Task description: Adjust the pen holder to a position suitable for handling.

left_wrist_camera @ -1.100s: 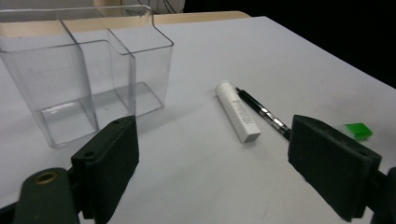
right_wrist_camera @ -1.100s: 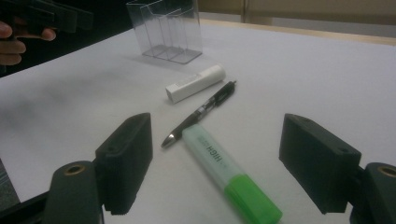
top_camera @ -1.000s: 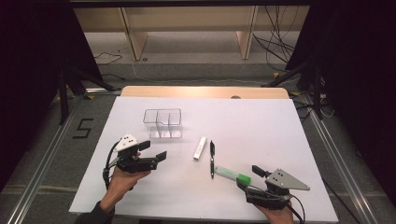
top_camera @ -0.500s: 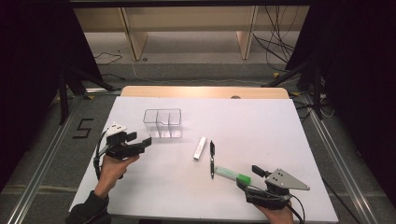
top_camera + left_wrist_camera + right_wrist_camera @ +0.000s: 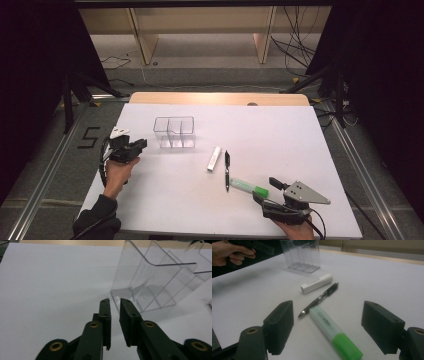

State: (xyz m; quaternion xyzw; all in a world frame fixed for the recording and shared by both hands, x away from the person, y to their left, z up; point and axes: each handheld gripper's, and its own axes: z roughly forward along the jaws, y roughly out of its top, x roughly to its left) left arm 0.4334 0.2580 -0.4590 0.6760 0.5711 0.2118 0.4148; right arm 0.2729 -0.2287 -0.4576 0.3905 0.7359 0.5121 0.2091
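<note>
Green highlighter (image 5: 334, 333) lies flat on the white table (image 5: 300, 140), touching the black pen's (image 5: 319, 300) tip, between the right gripper's (image 5: 329, 327) wide-apart jaws, untouched. Square up along the barrel, clamp mid-body without nudging the pen. Left gripper (image 5: 115, 305), jaws just closing to a narrow gap on nothing, sits just beside the clear organizer (image 5: 174, 132).

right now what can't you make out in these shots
- Clear organizer: in the left gripper view the top and right edges cut it off, so its full shape is hidden.
- White tube: its label print is too small in the right gripper view.
- Green highlighter: the cap end runs to the bottom edge there.
- Black pen: markings too small in the high view.
- Left gripper: jaw gap too small in the high view.
</note>
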